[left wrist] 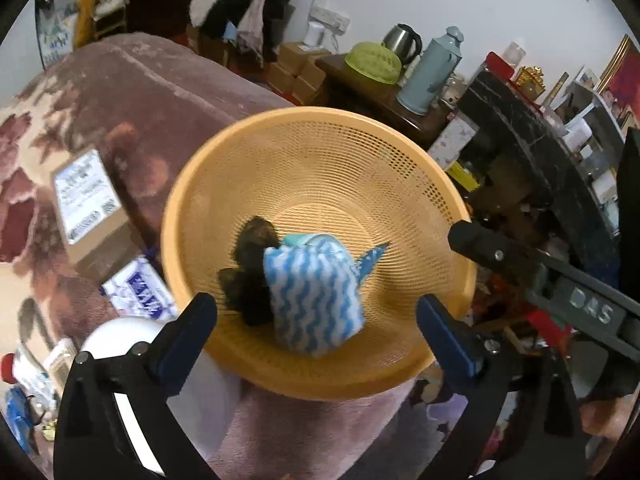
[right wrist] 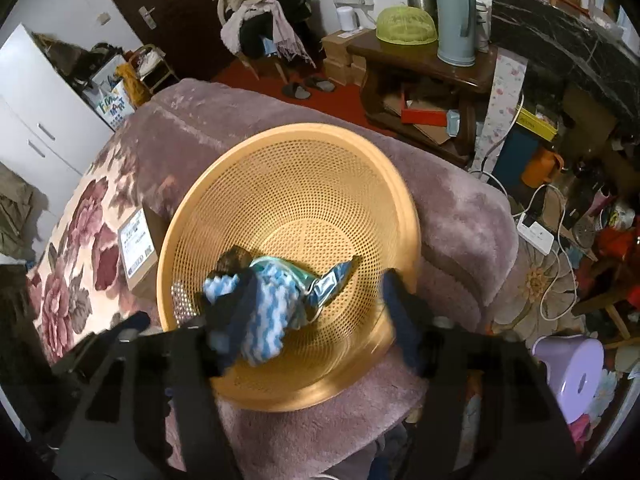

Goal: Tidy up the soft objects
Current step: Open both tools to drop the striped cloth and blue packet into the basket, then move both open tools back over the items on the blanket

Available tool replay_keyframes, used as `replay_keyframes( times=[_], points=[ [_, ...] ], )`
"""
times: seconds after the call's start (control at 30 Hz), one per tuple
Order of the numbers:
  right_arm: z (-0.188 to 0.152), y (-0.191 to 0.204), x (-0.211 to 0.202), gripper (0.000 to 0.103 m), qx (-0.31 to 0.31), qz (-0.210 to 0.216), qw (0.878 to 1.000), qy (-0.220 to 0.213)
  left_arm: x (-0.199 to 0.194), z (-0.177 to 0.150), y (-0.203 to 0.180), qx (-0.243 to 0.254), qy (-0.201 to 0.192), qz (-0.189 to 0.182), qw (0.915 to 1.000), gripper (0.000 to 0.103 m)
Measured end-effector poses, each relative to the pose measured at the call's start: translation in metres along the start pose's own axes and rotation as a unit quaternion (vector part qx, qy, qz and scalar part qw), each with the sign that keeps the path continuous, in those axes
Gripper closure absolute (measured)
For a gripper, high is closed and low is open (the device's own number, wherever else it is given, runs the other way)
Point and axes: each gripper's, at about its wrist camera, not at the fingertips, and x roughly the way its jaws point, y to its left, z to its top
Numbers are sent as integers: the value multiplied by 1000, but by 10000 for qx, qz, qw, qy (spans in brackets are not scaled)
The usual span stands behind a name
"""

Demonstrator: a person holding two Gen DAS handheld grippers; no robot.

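Left gripper point(left wrist: 316, 316) points steeply downward, its two blue-padded fingers point(left wrist: 448, 336) spread wide with nothing pressed between them. Right gripper point(right wrist: 316, 312) angles down the same way, fingers point(right wrist: 396, 312) also apart and gripping nothing (they look motion-blurred). In the left view, the right gripper's arm shows at right.

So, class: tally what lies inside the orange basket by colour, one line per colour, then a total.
Blue-and-white wavy striped cloth: 1
Dark brown fuzzy item: 1
Blue packet, partly hidden behind the cloth: 1
Total: 3, all lying loose in the orange basket; a teal edge showing above the cloth could be a further item, but that cannot be told.
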Motion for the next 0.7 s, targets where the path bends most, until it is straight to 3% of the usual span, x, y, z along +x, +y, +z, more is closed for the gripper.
replay_keyframes(
  times=[0.07, 0.7],
  points=[
    [-3, 4, -2, 7, -102, -15, 9999, -19, -8, -5, 3, 43, -97, 218, 9997, 1],
    [-36, 58, -21, 0, -757, -22, 9971, 89, -60, -41, 69, -465, -265, 574, 9969, 1]
  ],
)
